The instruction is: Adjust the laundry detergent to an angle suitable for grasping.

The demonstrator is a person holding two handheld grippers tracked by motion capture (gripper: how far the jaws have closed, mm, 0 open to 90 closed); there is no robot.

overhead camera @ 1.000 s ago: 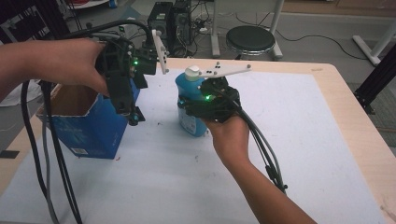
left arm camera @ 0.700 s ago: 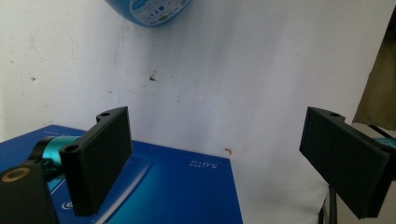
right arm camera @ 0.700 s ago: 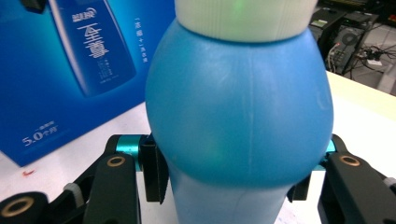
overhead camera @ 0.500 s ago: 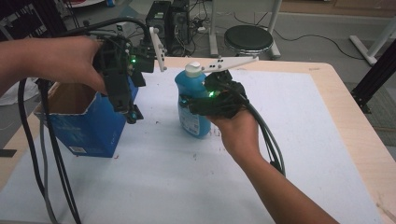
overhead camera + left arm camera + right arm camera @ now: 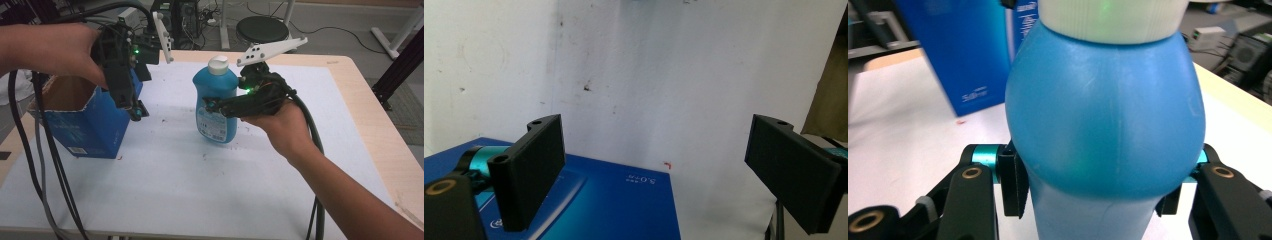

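My right gripper (image 5: pixel 212 106) stays clamped on the blue bottle (image 5: pixel 216 100), which has risen and edged toward nine o'clock, nearer the open blue box (image 5: pixel 82 127). My left gripper (image 5: pixel 136 111) hovers open beside the box, so loading looks close.

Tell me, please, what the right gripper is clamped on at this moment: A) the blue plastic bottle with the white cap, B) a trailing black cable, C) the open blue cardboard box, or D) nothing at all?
A: in the right gripper view, the right gripper has its black jaws pressed against both sides of the blue plastic bottle below its white cap, while the open blue cardboard box stands apart beneath the left gripper.
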